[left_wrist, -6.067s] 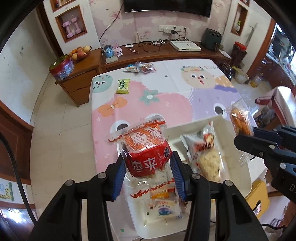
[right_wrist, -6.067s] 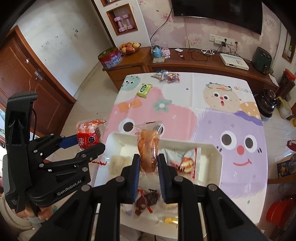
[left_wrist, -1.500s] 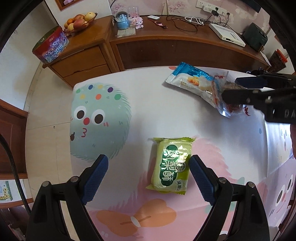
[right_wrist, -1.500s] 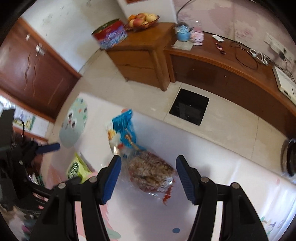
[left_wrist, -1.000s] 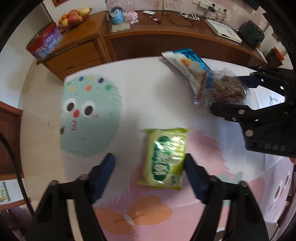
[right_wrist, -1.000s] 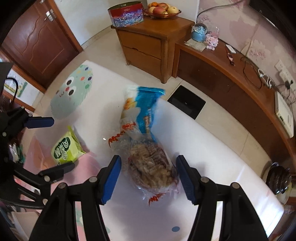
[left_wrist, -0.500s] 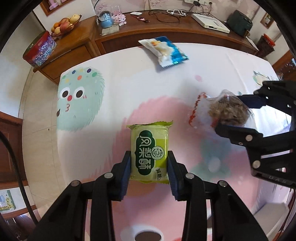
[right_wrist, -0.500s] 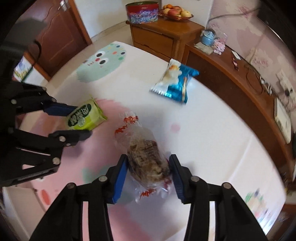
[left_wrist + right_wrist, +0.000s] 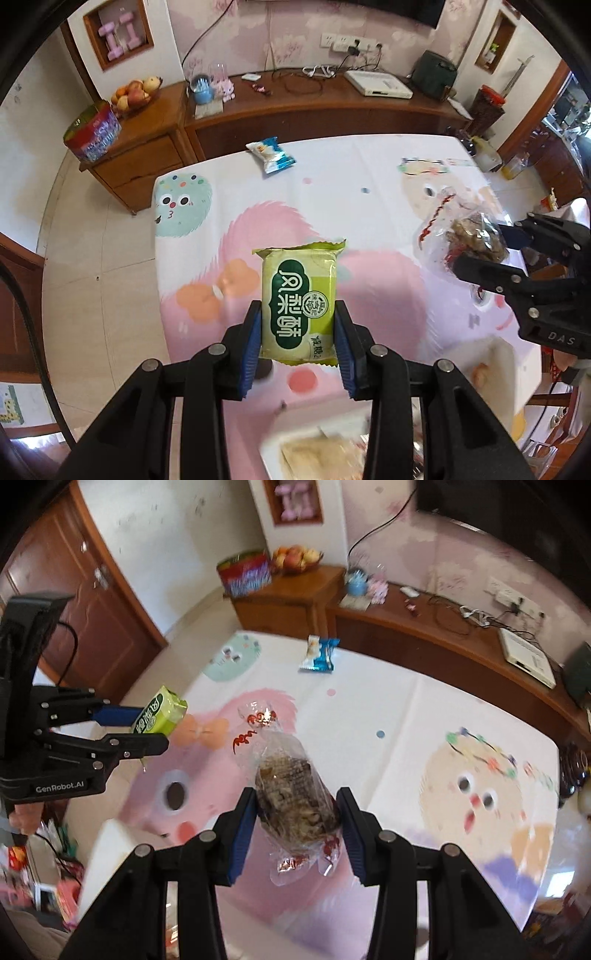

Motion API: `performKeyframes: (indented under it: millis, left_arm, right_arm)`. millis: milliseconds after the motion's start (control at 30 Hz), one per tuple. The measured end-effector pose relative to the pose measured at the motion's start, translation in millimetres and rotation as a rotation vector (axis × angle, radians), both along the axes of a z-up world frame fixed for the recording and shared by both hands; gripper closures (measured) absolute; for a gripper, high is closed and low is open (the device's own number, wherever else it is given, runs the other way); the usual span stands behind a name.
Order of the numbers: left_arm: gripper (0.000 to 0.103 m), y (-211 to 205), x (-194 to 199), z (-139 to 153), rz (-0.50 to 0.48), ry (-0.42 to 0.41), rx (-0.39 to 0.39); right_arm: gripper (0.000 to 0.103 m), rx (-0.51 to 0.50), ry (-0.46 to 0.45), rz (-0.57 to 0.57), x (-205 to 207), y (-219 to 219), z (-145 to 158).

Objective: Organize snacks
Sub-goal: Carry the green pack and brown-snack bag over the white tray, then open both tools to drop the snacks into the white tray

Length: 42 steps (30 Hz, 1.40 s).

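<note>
- Green snack packet [image 9: 299, 299]: flat, rectangular, glossy, crimped ends; pinched by left gripper [image 9: 299, 345].
- Clear crinkly bag [image 9: 295, 797], brown lumpy contents; pinched by right gripper [image 9: 297, 832].
- Blue packet [image 9: 271, 153], table's 12 o'clock.

The green snack packet [image 9: 299, 299], white lettering on a dark green oval, is pinched upright by its sides, lifted clear of the cartoon tablecloth [image 9: 369, 177]. Over at three o'clock, the clear bag of brown nutty cake [image 9: 295, 794] with red print hangs clamped too, crimped end tilted toward eleven. One blue-and-white snack packet [image 9: 271, 154] lies flat near the table's far edge, at twelve o'clock.
</note>
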<state>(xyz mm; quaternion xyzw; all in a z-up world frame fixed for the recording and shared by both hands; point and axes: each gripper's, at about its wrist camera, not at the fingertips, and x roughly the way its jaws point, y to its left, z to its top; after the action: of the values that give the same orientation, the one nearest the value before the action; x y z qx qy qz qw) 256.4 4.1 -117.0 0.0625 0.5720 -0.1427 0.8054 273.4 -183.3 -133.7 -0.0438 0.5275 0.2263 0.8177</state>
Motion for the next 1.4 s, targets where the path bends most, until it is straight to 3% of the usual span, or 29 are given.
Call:
performKeyframes:
  millis: [167,367,533,900,1267,1333,1400]
  left_arm:
    - [0.068,-9,-61,28,0.014,-0.038,0.004]
    - [0.068,-15,-121,26,0.046,0.003,-0.035]
    - [0.068,-18,-160,16,0.058,0.038,-0.038]
    - [0.068,-21,-213,1,0.076,-0.01,0.062]
    - [0.067,-24,-226,-1,0.077,-0.043,0.094]
    - [0.06,-24,-228,1,0.083,-0.059,0.105]
    - [0.028,-23,-230,4,0.087,-0.075,0.113]
  right_arm:
    - [0.059,0.03,-0.068,-0.062,-67,-10,43]
    - [0.059,0.031,-0.103,-0.154,-141,-19,76]
    - [0.058,0.042,-0.132,-0.164,-195,-18,92]
    - [0.058,0.023,-0.129,-0.222,-259,-15,79]
    - [0.058,0.056,-0.069,-0.223,-267,8,55]
    - [0.057,0.04,-0.068,-0.22,-265,12,54]
    - [0.057,0.04,-0.072,-0.221,-264,14,55]
